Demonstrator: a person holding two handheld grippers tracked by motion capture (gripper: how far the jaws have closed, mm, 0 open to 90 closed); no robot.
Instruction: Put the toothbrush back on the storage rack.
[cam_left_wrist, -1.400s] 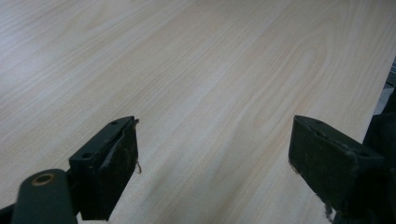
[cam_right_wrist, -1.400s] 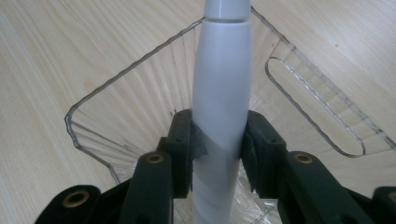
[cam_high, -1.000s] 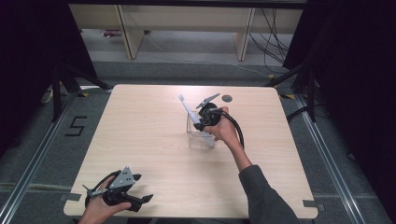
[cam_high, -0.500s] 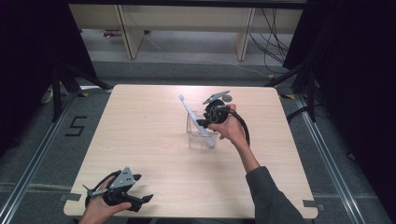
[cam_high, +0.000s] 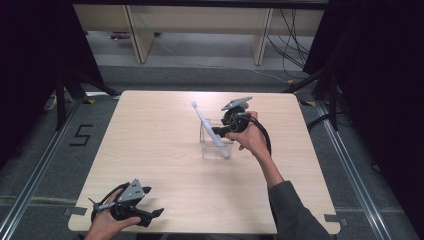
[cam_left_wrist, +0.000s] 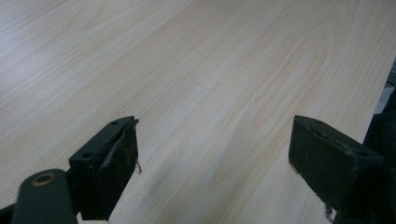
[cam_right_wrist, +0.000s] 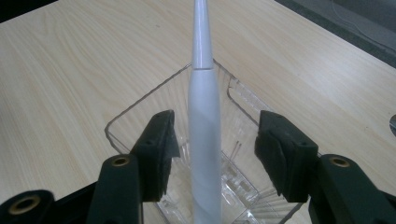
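**High view: right gripper lets go of the toothbrush**

Right gripper (cam_right_wrist: 212, 140) now stands with jaws parted either side of the white toothbrush (cam_right_wrist: 204, 116), which leans in the clear container (cam_high: 216, 142) mid-table; the placing looks done. Left gripper (cam_left_wrist: 215, 163) rests wide and empty near the table (cam_high: 150, 150) edge. Nothing blocks withdrawal.

Light fell evenly from above on the pale wood-grain bench (cam_high: 165, 150), leaving it bright while the surroundings on both sides sank into near-black. Shadows on the bench were soft and short. The high view was slightly soft and grainy. In the left gripper view the black jaws at the bottom edge were blurred, the grain beyond sharper. In the right gripper view the clear plastic box (cam_right_wrist: 140, 112) caught faint glints along its rim, and the white tapered toothbrush handle (cam_right_wrist: 204, 121) looked evenly lit, without glare.
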